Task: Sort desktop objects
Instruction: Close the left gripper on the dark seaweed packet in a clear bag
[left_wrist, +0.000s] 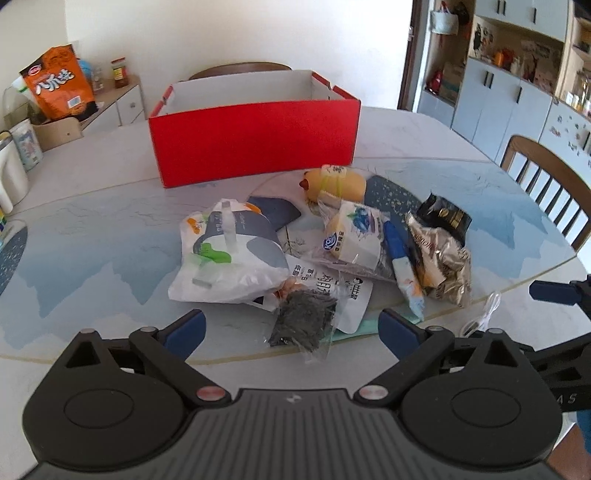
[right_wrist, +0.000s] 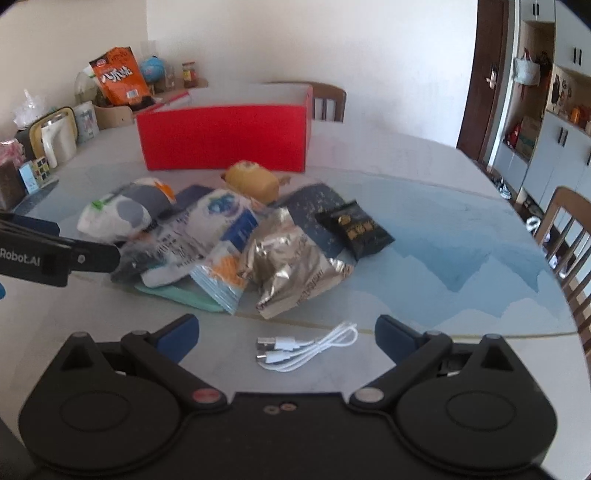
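With both the left gripper (left_wrist: 291, 325) and right gripper (right_wrist: 286, 334) spread and empty above the counter (left_wrist: 110, 229), pinch the white cable (right_wrist: 306, 349) squarely, then carry it to the red box (left_wrist: 255, 144) at twelve o'clock.

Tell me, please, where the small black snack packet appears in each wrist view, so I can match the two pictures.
Left wrist view: the black snack packet lies at the pile's right edge, behind the crumpled gold foil bag.
Right wrist view: the packet lies right of centre, just right of the foil bag.
Shared landmark: the red box behind the pile.
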